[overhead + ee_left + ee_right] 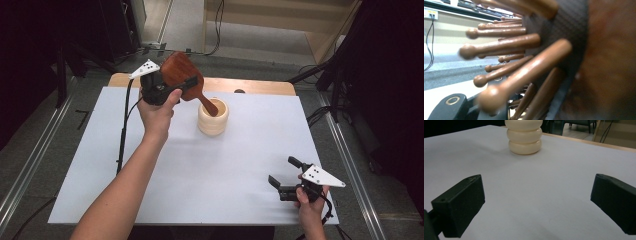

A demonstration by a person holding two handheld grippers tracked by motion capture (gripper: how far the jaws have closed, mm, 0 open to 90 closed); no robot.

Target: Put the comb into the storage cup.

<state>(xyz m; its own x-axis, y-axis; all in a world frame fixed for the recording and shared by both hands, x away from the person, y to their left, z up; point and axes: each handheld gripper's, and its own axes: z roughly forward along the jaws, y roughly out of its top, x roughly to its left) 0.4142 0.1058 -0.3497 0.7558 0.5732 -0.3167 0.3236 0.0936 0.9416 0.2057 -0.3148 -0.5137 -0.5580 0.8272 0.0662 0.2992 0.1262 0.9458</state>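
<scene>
A reddish wooden paddle hairbrush (177,70) tilts over the far middle of the table, its handle (209,106) dipping into a cream ribbed cup (213,120). My left gripper (186,85) is shut on the brush's head near the neck. The left gripper view is close on the brush's wooden pins (506,45) and dark pad (571,37), with one black finger (449,107) at the bottom left. My right gripper (283,171) hovers low at the table's front right, open with nothing between its fingers (536,200). It faces the cup (525,137) from a distance.
A white sheet (225,170) covers the table, with a strip of wooden tabletop (260,86) showing along the far edge. Black stands and cables (330,75) flank the table on the floor. The cable (122,130) from the left gripper trails down the left side.
</scene>
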